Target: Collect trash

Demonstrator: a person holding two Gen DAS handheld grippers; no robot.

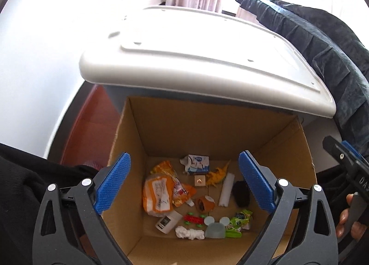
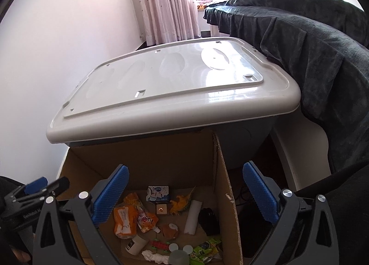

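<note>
An open cardboard box point(image 1: 207, 126) stands below both grippers. On its bottom lie an orange packet point(image 1: 156, 195), a blue-and-white carton point(image 1: 197, 163), a yellow toy dinosaur point(image 1: 218, 175), a white foam stick point(image 1: 227, 189), a crumpled tissue point(image 1: 189, 234), a green wrapper point(image 1: 239, 221) and other scraps. My left gripper point(image 1: 184, 154) hangs open over the box with nothing between its blue pads. My right gripper point(image 2: 186, 166) is open too, above the box's point(image 2: 143, 156) right wall, and holds nothing. Each gripper shows at the edge of the other's view.
A grey bin with a pale closed lid point(image 1: 196, 57) point(image 2: 175, 85) stands right behind the box. A dark blanket point(image 2: 311, 34) drapes over furniture on the right. Reddish floor point(image 1: 92, 126) shows left of the box. A person's hand point(image 1: 346, 219) grips the right tool.
</note>
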